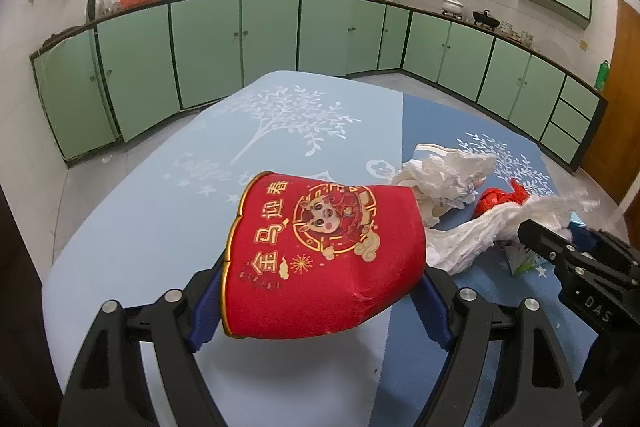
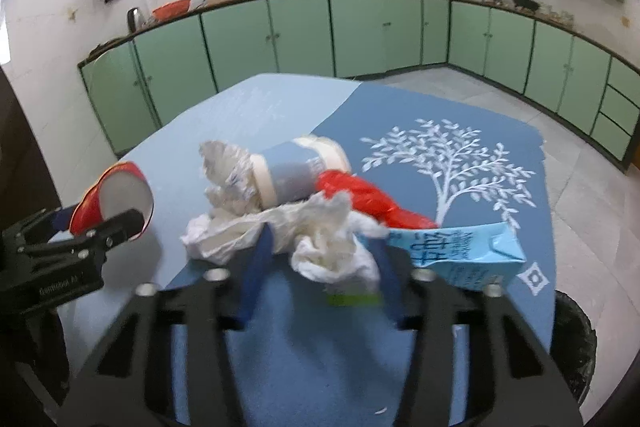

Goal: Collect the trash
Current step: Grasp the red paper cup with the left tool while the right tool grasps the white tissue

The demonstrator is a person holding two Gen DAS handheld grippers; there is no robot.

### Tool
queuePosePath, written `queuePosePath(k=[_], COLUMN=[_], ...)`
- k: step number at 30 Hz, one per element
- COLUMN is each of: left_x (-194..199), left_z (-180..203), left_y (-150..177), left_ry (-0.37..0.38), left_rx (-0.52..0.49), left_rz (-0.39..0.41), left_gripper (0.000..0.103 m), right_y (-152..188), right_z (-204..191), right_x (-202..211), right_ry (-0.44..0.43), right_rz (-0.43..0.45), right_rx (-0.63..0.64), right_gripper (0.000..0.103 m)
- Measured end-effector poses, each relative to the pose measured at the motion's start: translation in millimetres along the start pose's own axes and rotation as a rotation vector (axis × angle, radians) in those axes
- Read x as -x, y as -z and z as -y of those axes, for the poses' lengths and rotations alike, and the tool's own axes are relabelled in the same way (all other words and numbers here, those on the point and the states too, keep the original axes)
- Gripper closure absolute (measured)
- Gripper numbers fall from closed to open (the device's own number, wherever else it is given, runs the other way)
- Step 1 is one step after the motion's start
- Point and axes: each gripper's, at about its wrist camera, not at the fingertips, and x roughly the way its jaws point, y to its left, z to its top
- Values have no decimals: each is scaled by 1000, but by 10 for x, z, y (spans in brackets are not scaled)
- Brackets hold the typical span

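1. Left wrist view: my left gripper (image 1: 322, 301) is clamped on the dented red paper cup (image 1: 326, 259), both blue pads pressing its sides, held above the table (image 1: 160, 227).
2. My right gripper (image 2: 316, 263) sits with its fingers around a crumpled white tissue (image 2: 332, 247); I cannot tell whether it is fully pinched.
3. At 12 o'clock from the tissue lies a blue-sleeved cup (image 2: 292, 175) on its side, with a red plastic bag (image 2: 360, 199) at 1 o'clock.
4. A blue milk carton (image 2: 460, 255) lies at 3 o'clock, touching the tissue heap.
5. Nothing appears binned yet; a dark bin (image 2: 576, 347) waits at 4 o'clock beyond the table edge.
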Motion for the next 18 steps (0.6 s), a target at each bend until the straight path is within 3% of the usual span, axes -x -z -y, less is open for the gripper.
queuePosePath(k=[1,3,18], left_x=[2,19,298], left_z=[-8,-7,77], left_y=[-5,-1,-73], left_ry=[-1,-2,23], left_rx=[1,3,-10], left_rz=[0,2,55], left_gripper=[24,24,24], right_y=[5,10,-152], right_z=[-14,-25,56], right_x=[10,38,674], right_ry=[0,-6,-57], right_rz=[1,2,113], right_rx=[10,22,-14], right_gripper=[85,91,92])
